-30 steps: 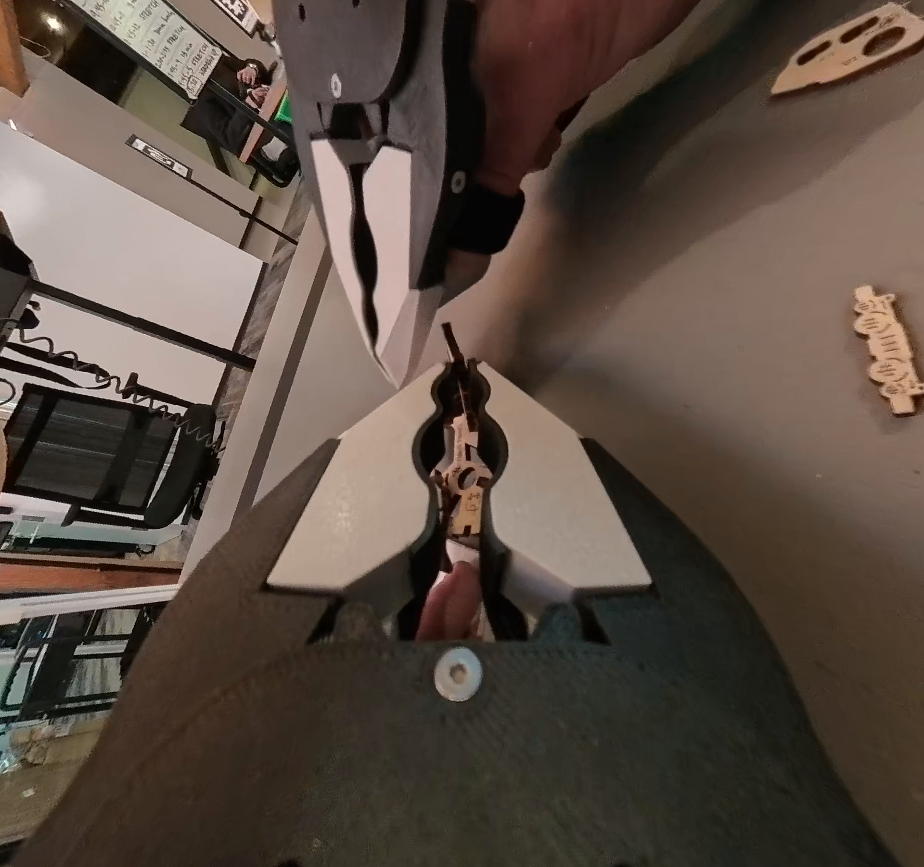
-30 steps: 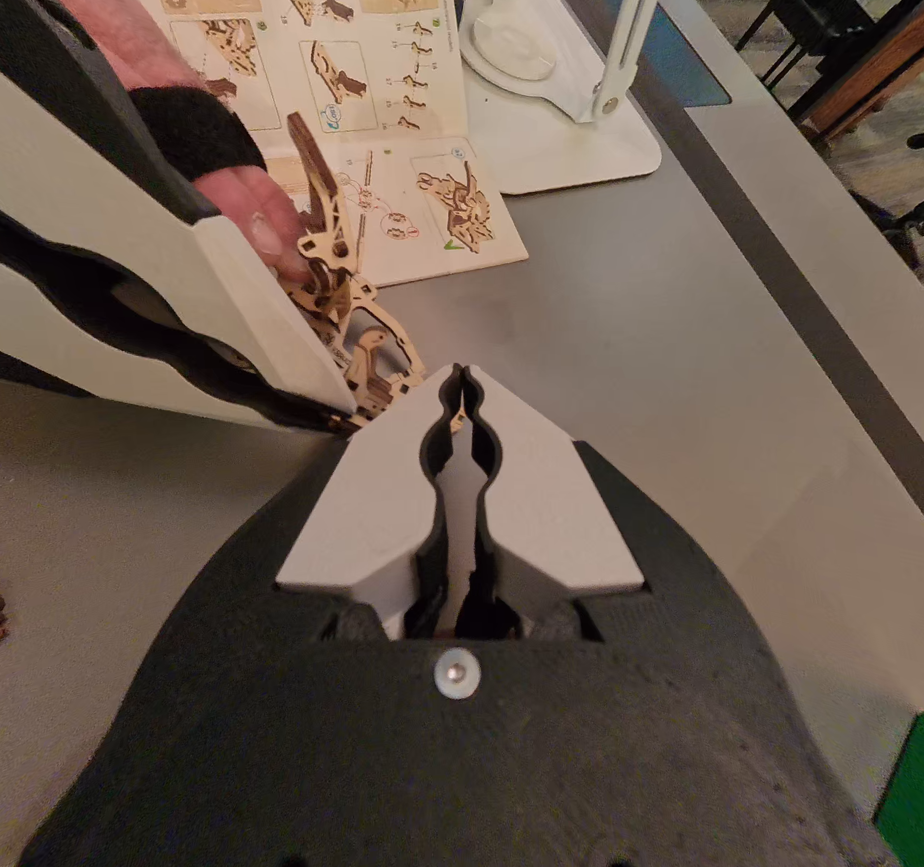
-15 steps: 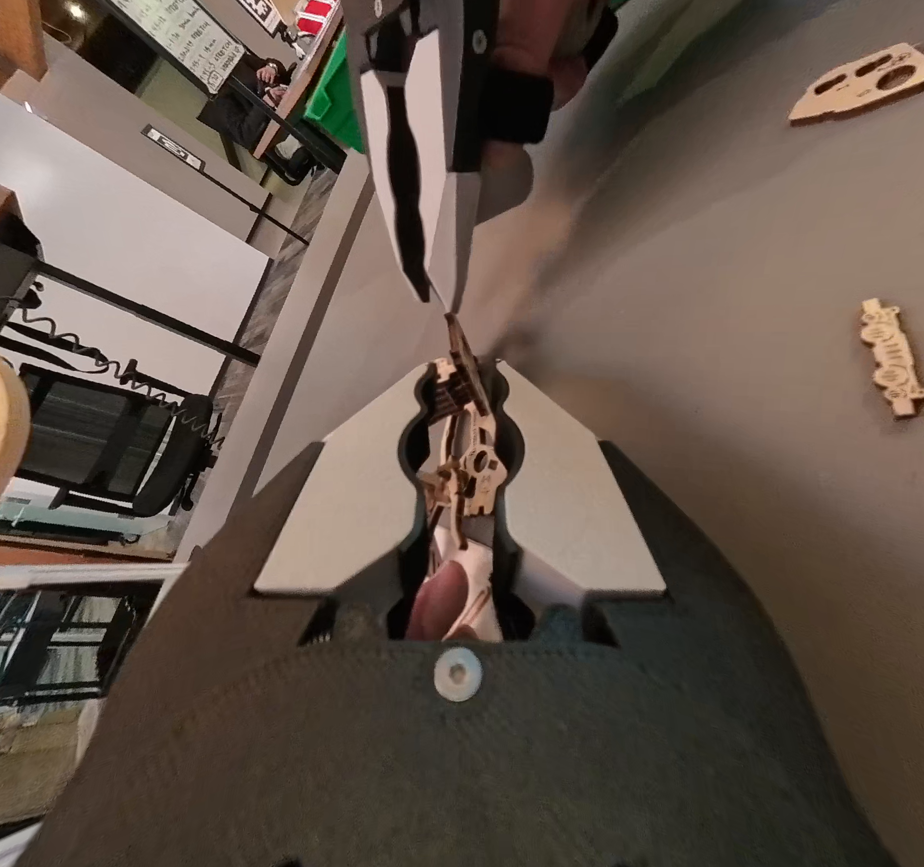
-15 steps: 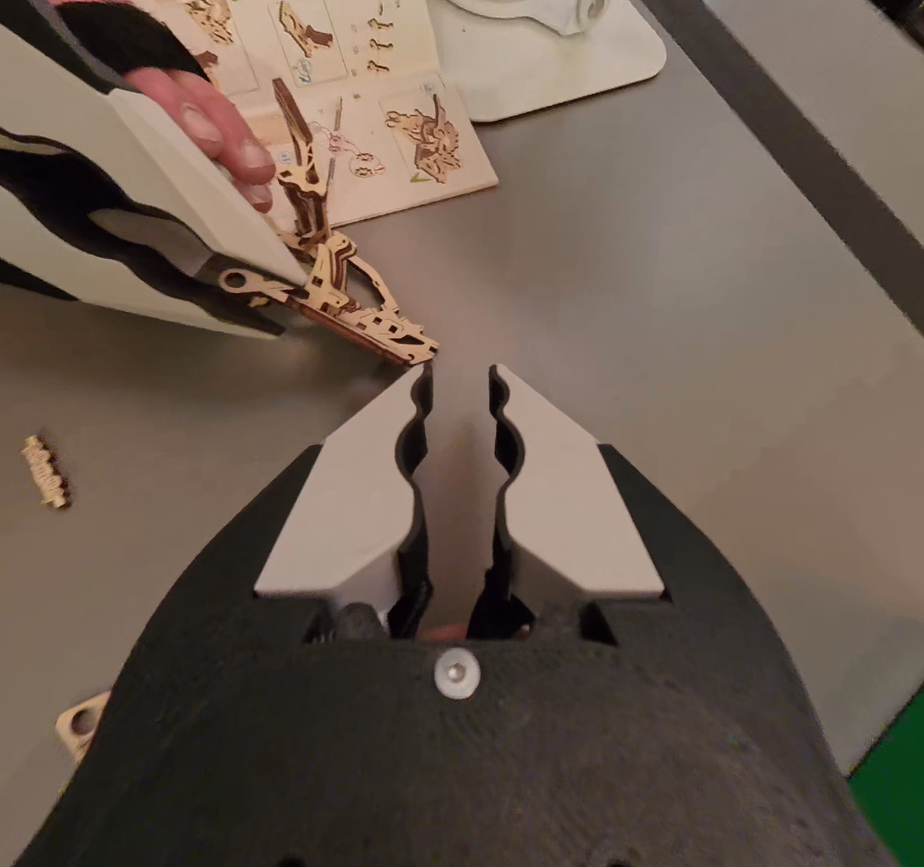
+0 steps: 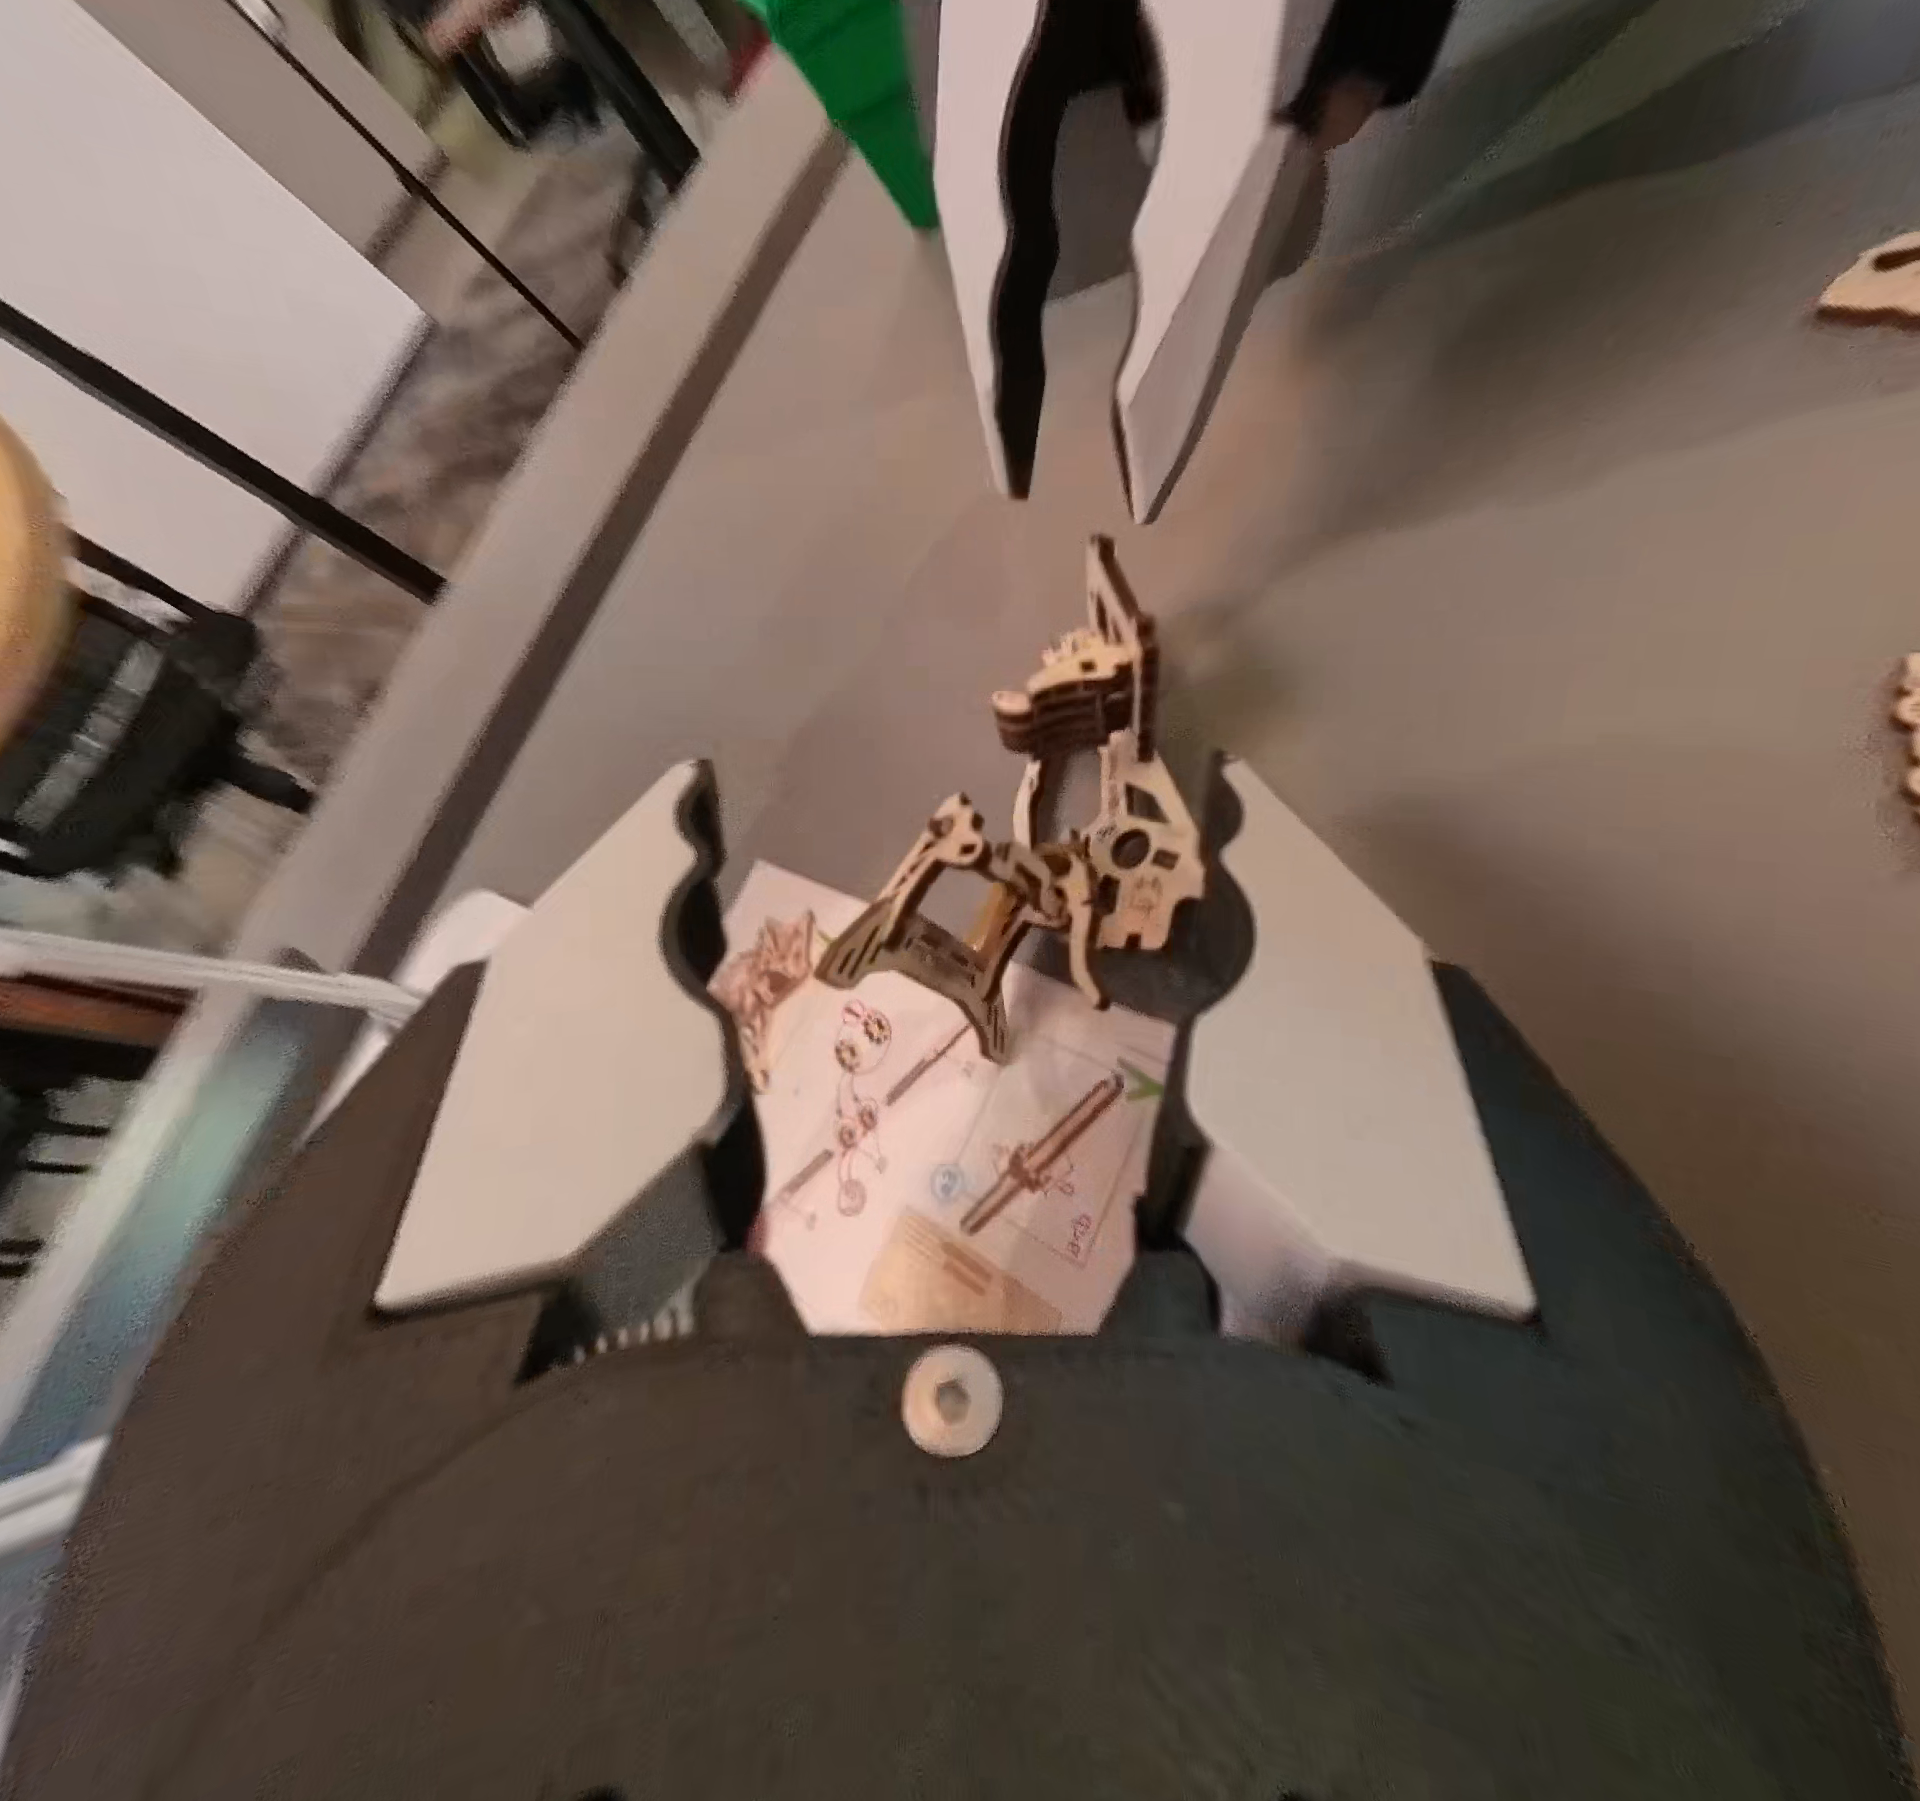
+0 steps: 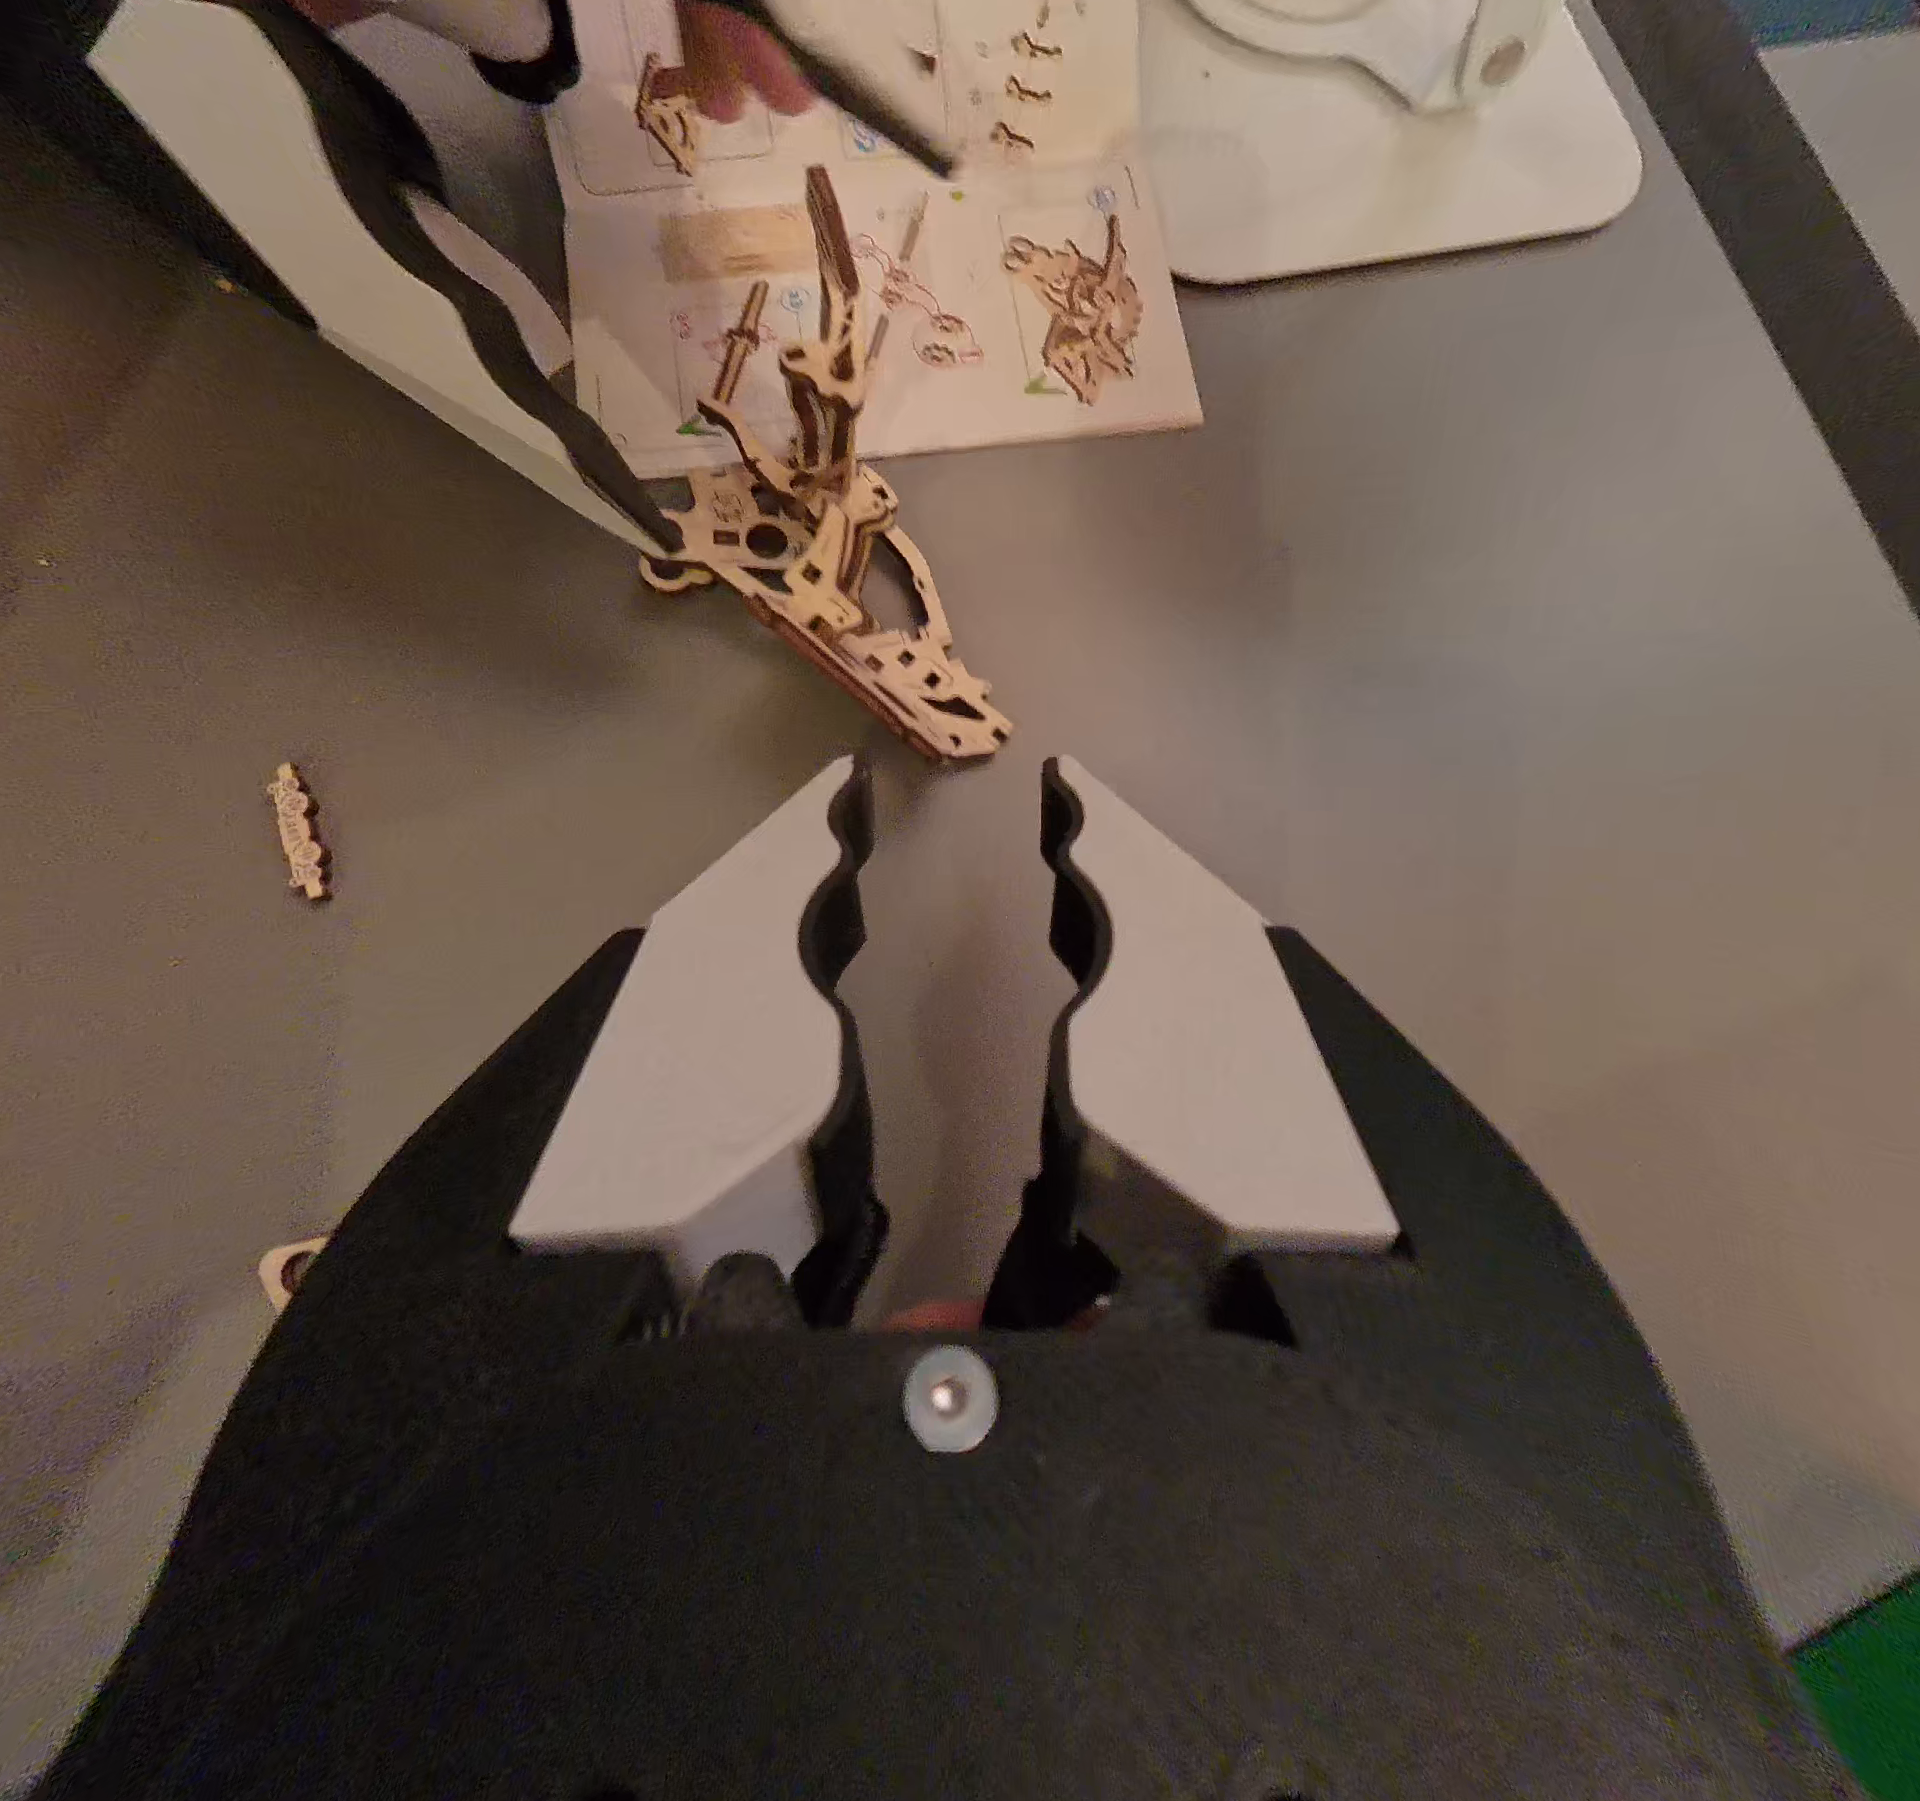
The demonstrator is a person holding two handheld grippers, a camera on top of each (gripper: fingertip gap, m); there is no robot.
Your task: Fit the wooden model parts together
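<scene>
Both grippers, left [image 5: 961,795] and right [image 6: 951,775], gape empty beside the wooden model [image 6: 831,567] on the table [image 6: 1351,712]; left view blurred.

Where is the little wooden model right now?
The wooden model sits on the grey table just below the instruction sheet, between the two open grippers. The left gripper is wide around it, and the right gripper is just short of its tip.

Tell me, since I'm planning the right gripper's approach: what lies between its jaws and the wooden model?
Only bare grey table. In the right wrist view, the right gripper sits just short of the wooden model, with nothing between.
</scene>
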